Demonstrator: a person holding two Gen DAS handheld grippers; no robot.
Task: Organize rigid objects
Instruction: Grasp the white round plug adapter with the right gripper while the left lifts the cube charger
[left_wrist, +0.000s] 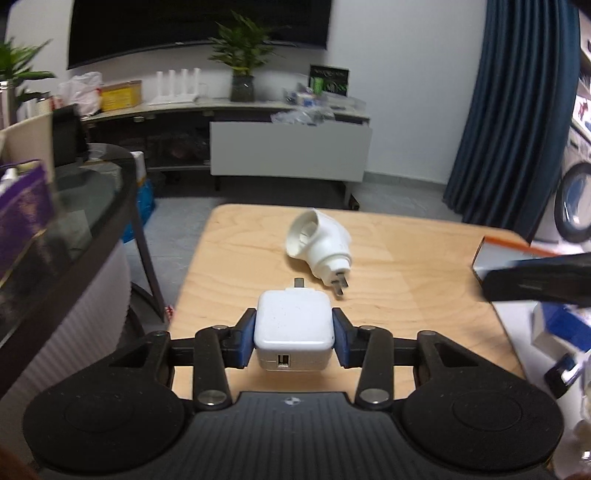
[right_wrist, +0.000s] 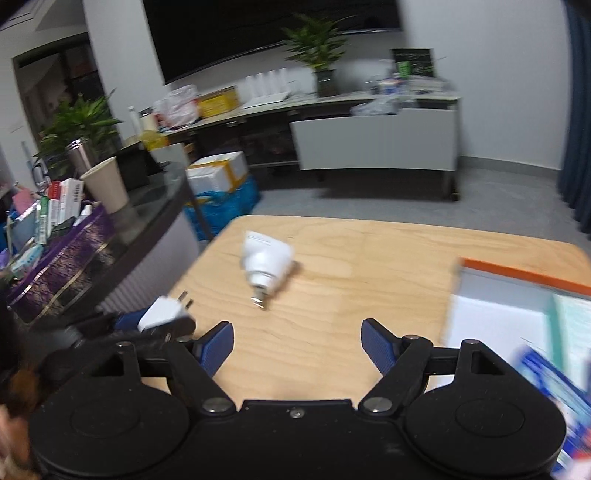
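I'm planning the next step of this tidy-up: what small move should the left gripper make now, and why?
Probably carry the white USB charger rightward toward the orange-rimmed box. The left gripper is already shut on it, lifted clear of the wooden table, while the right gripper is open and empty.

My left gripper (left_wrist: 294, 339) was matte black — two broad round discs flanking a ribbed centre plate with a small pale emblem on it. Silver screw heads capped the pivots of its angled link arms, and triangular cut-outs pierced the outer brackets. Its fingertips (left_wrist: 246, 341) wore blue ribbed pads. My right gripper (right_wrist: 297, 345) matched it — same black discs, same silver screws, same blue grooved pads (right_wrist: 218, 347), with one small screw at centre.
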